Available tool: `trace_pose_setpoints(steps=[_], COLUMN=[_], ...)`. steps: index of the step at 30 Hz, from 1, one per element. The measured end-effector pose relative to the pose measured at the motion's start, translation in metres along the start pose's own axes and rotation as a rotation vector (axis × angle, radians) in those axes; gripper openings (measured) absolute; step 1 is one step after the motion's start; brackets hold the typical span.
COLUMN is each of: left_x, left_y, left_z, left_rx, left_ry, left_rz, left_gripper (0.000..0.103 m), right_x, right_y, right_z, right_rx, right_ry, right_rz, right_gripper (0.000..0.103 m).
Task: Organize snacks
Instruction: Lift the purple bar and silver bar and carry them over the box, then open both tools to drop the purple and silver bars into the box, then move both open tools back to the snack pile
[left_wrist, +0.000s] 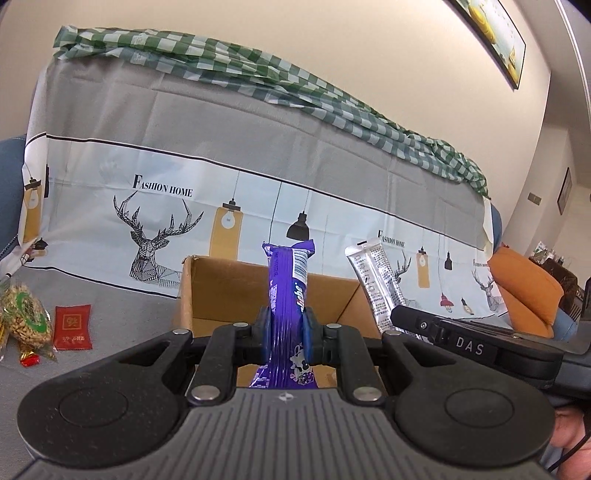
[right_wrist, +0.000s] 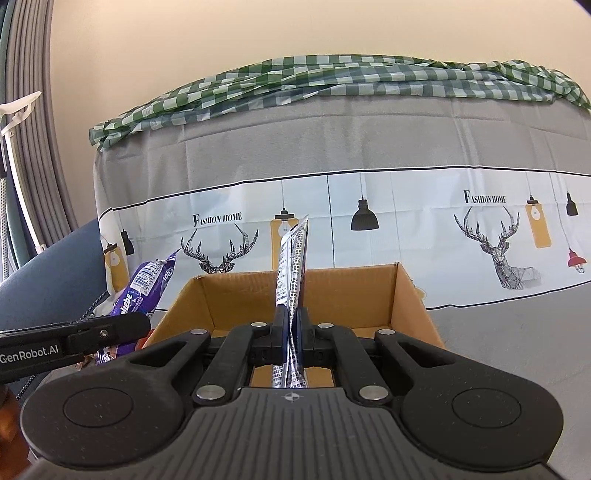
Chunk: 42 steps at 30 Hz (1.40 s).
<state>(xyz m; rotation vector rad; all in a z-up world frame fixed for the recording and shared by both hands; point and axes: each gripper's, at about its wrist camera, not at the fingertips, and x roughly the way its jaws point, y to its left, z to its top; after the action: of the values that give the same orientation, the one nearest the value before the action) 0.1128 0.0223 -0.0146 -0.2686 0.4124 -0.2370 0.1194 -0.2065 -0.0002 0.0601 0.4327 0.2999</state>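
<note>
My left gripper (left_wrist: 287, 325) is shut on a purple snack packet (left_wrist: 286, 288) that stands upright between its pads, in front of an open cardboard box (left_wrist: 207, 291). In the same view a silver snack packet (left_wrist: 376, 284) sticks up at the right from my right gripper (left_wrist: 399, 314). Seen from the right wrist, my right gripper (right_wrist: 291, 325) is shut on that thin silver packet (right_wrist: 291, 266), edge-on, just before the box (right_wrist: 406, 295). The purple packet (right_wrist: 144, 288) and my left gripper (right_wrist: 136, 325) show at the left there.
The box sits on a grey cloth-covered sofa seat (left_wrist: 122, 302). At far left lie a bag of peanuts (left_wrist: 26, 314), a red packet (left_wrist: 72, 326) and a small red candy (left_wrist: 29, 359). An orange cushion (left_wrist: 524, 291) rests at the right. A green checked cloth (right_wrist: 332, 79) drapes the backrest.
</note>
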Motion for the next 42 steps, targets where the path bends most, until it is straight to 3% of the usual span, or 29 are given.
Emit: trace_pose_setpoints(steps=[12, 13, 15, 17, 19, 21, 28, 30, 33, 39, 42], left_x=[-0.004, -0.003, -0.004, -0.008, -0.009, -0.01, -0.021, -0.027, -0.034, -0.016, -0.001], left_y=[-0.012, -0.014, -0.017, -0.018, -0.014, -0.006, 0.026, 0.037, 0.058, 0.099, 0.13], left_z=[0.0, -0.001, -0.002, -0.001, 0.0, 0.001, 0.006, 0.009, 0.016, 0.05, 0.062], left_rx=[0.001, 0.003, 0.018, 0.042, 0.038, 0.022, -0.011, -0.024, -0.077, -0.13, -0.164], left_ry=[-0.022, -0.016, -0.015, -0.031, -0.034, -0.037, -0.027, -0.012, 0.034, 0.135, 0.145], left_rz=[-0.077, -0.095, -0.111, -0.094, -0.078, -0.057, 0.024, 0.038, 0.048, 0.224, 0.301], left_gripper=[0.018, 0.02, 0.043, 0.047, 0.047, 0.047, 0.046, 0.039, 0.037, 0.035, 0.038], right_x=[-0.007, -0.007, -0.007, -0.006, -0.005, -0.005, 0.001, 0.004, 0.009, 0.02, 0.024], right_y=[0.0, 0.0, 0.0, 0.0, 0.0, -0.001, 0.013, 0.021, 0.038, 0.075, 0.094], right_z=[0.003, 0.003, 0.003, 0.003, 0.003, 0.005, 0.006, 0.006, 0.006, 0.008, 0.007], right_rx=[0.002, 0.004, 0.009, 0.015, 0.027, 0.048, 0.083, 0.087, 0.086, 0.1, 0.09], right_ry=[-0.047, -0.051, -0.045, -0.042, -0.043, -0.046, -0.037, -0.032, -0.029, -0.018, -0.013], right_rz=[0.002, 0.005, 0.014, 0.0, -0.006, -0.009, 0.016, 0.03, 0.055, 0.123, 0.149], right_gripper=[0.004, 0.004, 0.006, 0.012, 0.028, 0.035, 0.04, 0.044, 0.045, 0.045, 0.045])
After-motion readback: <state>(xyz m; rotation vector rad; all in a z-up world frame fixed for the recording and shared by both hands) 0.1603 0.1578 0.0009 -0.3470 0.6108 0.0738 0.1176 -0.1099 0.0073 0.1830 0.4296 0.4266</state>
